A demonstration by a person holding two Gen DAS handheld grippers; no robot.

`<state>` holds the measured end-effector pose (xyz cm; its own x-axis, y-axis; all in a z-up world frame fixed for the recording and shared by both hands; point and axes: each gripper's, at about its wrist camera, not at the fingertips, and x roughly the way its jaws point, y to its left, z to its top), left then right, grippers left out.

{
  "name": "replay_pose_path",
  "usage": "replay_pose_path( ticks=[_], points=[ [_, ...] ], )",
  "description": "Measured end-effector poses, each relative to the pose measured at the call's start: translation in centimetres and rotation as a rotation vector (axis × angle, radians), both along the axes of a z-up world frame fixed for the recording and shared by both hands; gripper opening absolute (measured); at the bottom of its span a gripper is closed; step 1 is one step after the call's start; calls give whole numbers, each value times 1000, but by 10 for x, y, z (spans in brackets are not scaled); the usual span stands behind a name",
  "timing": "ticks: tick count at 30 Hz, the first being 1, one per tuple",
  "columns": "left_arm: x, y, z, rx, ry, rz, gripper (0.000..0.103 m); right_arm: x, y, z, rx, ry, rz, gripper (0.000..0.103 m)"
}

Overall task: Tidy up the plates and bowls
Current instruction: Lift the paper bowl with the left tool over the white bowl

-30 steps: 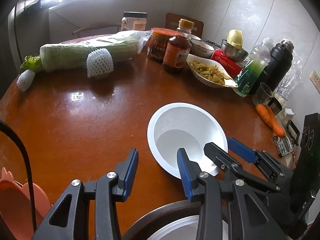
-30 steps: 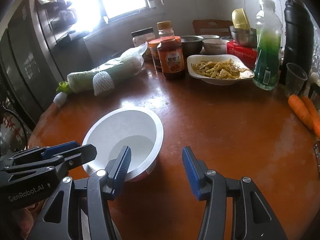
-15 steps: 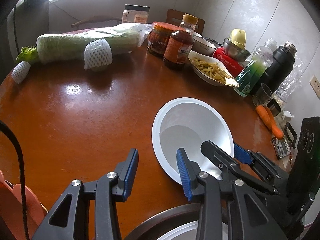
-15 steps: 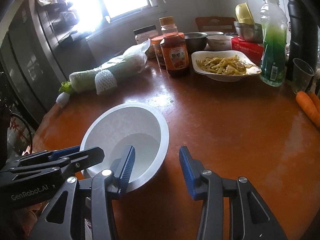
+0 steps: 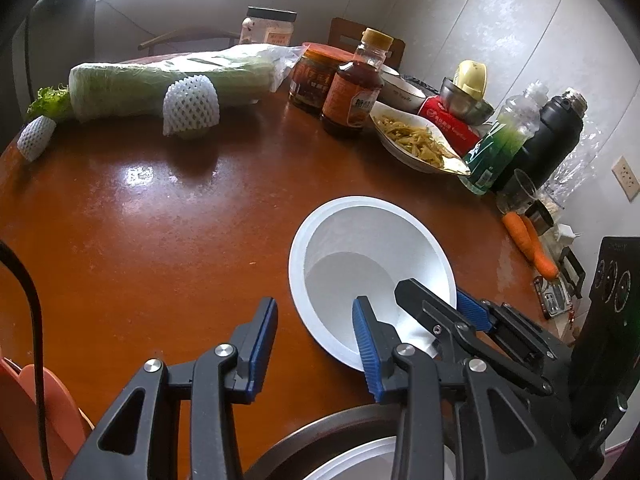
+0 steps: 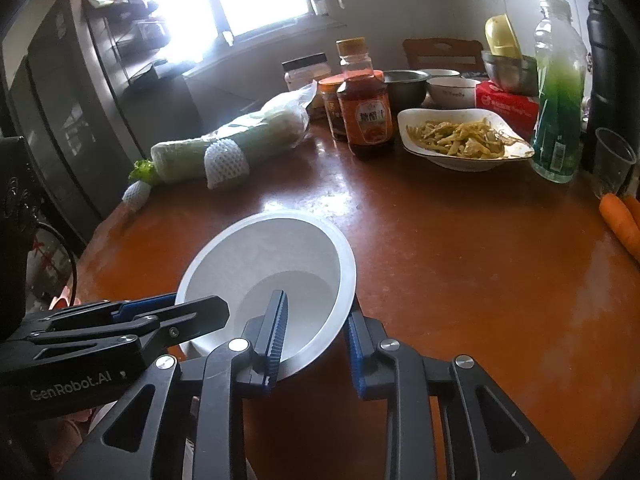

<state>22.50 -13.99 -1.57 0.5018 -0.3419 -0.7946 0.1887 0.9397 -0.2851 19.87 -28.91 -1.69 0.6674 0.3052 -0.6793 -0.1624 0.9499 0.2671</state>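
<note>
Two fingers of my right gripper (image 6: 314, 336) now straddle the white bowl's (image 6: 280, 256) near rim, narrowed but not quite clamped; it tips up off the table (image 6: 460, 260). My left gripper (image 5: 308, 340) waits open, empty, ready for stacking

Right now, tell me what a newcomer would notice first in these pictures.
First, the white bowl near the front of the brown table, tilted, with the right gripper straddling its near rim, one finger inside and one outside. The left gripper hangs open just beside it. Behind, a long wrapped cabbage lies along the far edge, and a plate of yellow food sits among bottles.
</note>
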Motion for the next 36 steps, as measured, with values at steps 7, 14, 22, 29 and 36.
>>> replay_pose_path(
  ticks=[7, 14, 22, 29, 36],
  points=[
    [-4, 1, 4, -6, -14, -7, 38, -4, 1, 5, -7, -12, 0, 29],
    [-4, 1, 0, 12, -2, 2, 38, -7, 1, 5, -5, -12, 6, 28],
    [0, 1, -4, 7, 15, 10, 38, -8, 2, 4, -12, -9, 6, 27],
    [-6, 2, 3, -36, -12, -5, 29, -12, 3, 10, -13, -27, 14, 26],
    [-15, 7, 15, -41, -49, -8, 30, -20, 7, 22, -18, -56, 17, 26]
  ],
)
